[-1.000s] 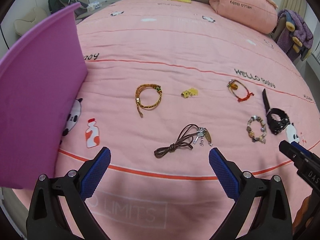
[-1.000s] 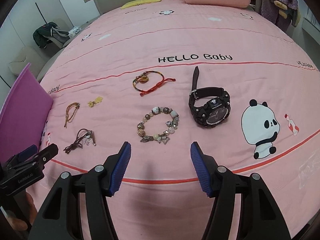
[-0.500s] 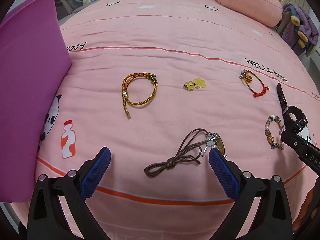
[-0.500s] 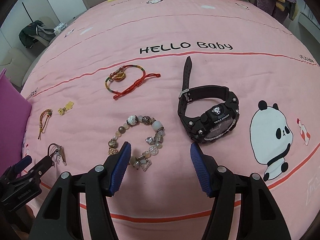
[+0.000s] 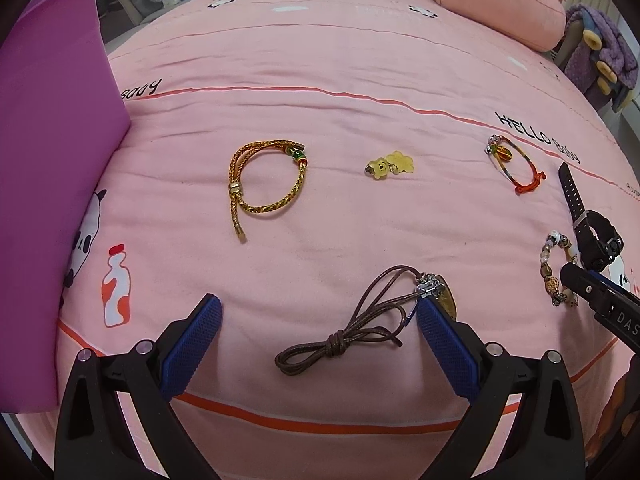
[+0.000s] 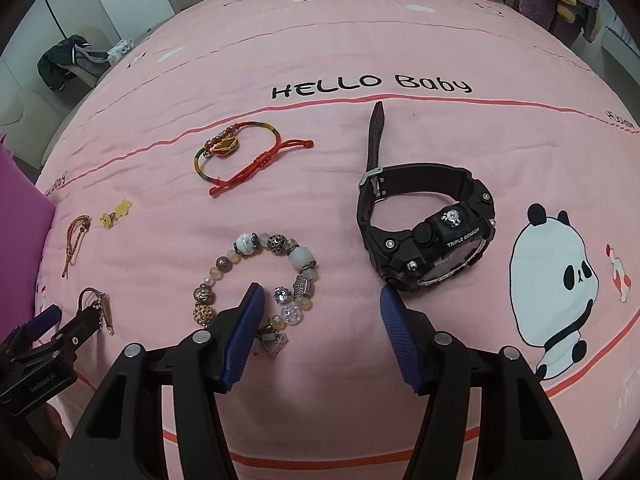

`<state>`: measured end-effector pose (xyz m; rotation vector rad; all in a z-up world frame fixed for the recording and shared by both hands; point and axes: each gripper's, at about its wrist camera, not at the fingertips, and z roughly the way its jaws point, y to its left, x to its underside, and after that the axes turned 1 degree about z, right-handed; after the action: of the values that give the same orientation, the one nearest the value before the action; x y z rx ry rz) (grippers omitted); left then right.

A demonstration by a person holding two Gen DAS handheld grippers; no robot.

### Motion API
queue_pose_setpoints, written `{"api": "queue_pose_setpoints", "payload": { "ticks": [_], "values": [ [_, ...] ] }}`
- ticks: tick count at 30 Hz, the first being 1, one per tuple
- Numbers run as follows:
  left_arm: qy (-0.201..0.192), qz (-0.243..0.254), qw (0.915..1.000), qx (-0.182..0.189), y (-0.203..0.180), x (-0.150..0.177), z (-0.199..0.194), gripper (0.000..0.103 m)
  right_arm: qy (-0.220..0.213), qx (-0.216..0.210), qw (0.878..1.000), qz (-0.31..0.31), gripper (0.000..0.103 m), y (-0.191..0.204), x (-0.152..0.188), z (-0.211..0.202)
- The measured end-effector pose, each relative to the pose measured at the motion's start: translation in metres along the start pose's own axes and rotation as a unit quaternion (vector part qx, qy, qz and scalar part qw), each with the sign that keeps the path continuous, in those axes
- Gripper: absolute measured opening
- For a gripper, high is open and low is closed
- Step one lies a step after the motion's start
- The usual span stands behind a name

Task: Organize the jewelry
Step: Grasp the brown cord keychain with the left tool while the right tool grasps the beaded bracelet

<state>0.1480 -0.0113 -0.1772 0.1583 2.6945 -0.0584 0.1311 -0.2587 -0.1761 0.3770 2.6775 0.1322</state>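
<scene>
Pink printed bed (image 5: 320,92), near edge. Left tongs (image 5: 318,334) wide, empty, straddling knotted brown cord necklace (image 5: 360,330). Right tongs (image 6: 320,338) wide, empty, between mixed-bead bracelet (image 6: 256,276) and chunky black digital watch (image 6: 428,232). Braided gold cord bracelet (image 5: 266,182) farther back, left.
</scene>
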Motion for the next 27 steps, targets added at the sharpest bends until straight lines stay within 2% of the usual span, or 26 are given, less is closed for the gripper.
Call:
{"api": "queue_pose_setpoints", "payload": {
  "ticks": [12, 16, 19, 22, 23, 25, 27],
  "values": [
    [-0.007, 0.004, 0.9999, -0.007, -0.009, 0.000, 0.009, 0.097, -0.017, 0.015, 0.999, -0.023, 0.055, 0.006, 0.005, 0.005],
    [-0.016, 0.005, 0.9998, -0.015, -0.010, 0.004, 0.007, 0.096, -0.021, 0.021, 0.999, -0.041, 0.044, 0.015, 0.008, 0.006],
    [-0.022, 0.007, 0.9996, -0.013, -0.015, 0.010, 0.004, 0.088, -0.025, 0.026, 0.998, -0.050, 0.038, 0.019, 0.009, 0.007],
    [-0.027, 0.014, 0.9995, -0.007, -0.023, 0.014, 0.001, 0.073, -0.024, 0.026, 0.998, -0.061, 0.028, 0.023, 0.009, 0.006],
    [-0.029, 0.018, 0.9994, -0.007, -0.026, 0.015, 0.000, 0.067, -0.024, 0.024, 0.997, -0.065, 0.023, 0.025, 0.009, 0.006],
    [-0.035, 0.022, 0.9991, -0.006, -0.030, 0.016, 0.001, 0.062, -0.022, 0.023, 0.997, -0.070, 0.018, 0.028, 0.008, 0.006],
    [-0.035, 0.019, 0.9992, 0.002, -0.032, 0.017, 0.000, 0.054, -0.021, 0.020, 0.997, -0.066, 0.018, 0.028, 0.008, 0.006]
  ]
}}
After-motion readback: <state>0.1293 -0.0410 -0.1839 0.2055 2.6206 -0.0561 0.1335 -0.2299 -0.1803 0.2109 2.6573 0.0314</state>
